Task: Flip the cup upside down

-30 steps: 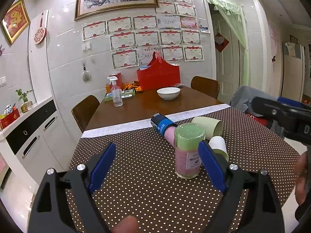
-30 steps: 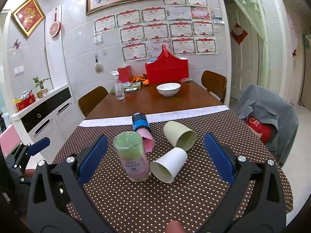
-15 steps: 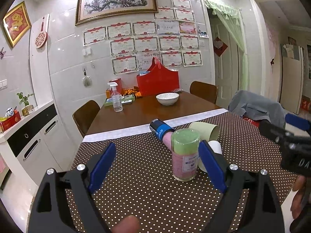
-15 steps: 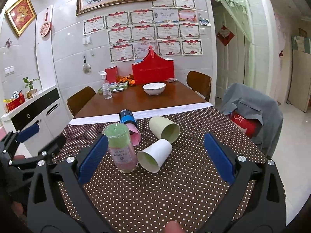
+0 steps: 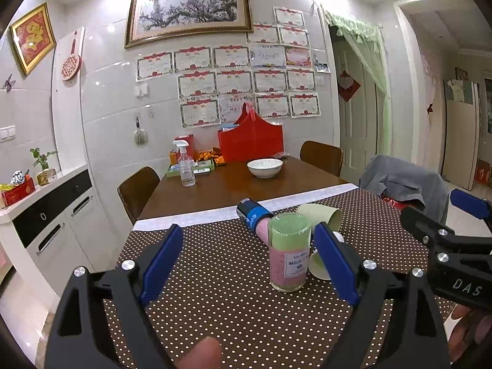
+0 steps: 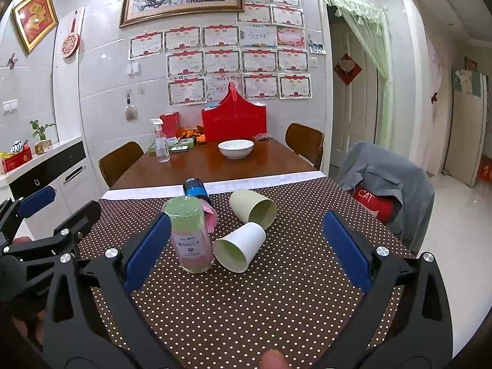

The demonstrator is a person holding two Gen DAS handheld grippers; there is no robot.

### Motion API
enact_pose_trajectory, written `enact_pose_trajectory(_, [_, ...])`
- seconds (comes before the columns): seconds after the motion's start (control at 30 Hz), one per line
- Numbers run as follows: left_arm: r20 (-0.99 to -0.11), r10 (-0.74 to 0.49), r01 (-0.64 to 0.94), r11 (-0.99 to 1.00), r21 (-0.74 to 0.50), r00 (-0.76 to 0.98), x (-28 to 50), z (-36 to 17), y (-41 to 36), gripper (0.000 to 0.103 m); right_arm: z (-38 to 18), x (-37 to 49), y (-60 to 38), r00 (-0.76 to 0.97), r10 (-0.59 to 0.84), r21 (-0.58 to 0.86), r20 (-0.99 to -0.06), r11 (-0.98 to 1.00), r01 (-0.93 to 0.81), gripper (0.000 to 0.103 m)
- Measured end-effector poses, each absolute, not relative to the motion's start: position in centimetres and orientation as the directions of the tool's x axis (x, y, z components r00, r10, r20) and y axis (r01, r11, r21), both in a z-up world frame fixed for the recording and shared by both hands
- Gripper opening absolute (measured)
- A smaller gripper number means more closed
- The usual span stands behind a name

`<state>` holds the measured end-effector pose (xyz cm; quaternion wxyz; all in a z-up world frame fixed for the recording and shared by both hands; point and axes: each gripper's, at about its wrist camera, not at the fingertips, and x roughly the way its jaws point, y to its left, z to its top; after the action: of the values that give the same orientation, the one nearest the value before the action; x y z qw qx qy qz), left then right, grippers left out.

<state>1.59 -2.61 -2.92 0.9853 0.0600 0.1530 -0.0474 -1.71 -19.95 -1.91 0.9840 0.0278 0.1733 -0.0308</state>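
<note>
A white paper cup lies on its side on the dotted tablecloth, mouth towards me. A pale green cup lies on its side just behind it. In the left wrist view the green cup shows, and the white cup is mostly hidden behind the right finger. A glass tumbler with pink contents and a green top stands upright left of the cups. My right gripper is open, a short way in front of the white cup. My left gripper is open, in front of the tumbler.
A pink bottle with a blue and black cap lies on its side behind the tumbler. Farther back on the wooden table stand a white bowl, a spray bottle and a red bag. A chair with a grey jacket stands at the right.
Both grippers have drawn back and risen slightly, so the cups and tumbler sit a little farther off. Both stay open. The objects have not moved.
</note>
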Motion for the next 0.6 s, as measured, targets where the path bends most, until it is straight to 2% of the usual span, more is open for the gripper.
enact_pose_trajectory(0.6, [-0.259, -0.011, 0.032, 0.996, 0.079, 0.966, 0.3, -2.0, -1.1, 0.086, -1.5, -2.3, -18.9, 0.946, -0.053, 0.034, -0.321, 0.997, 0.068, 0.097])
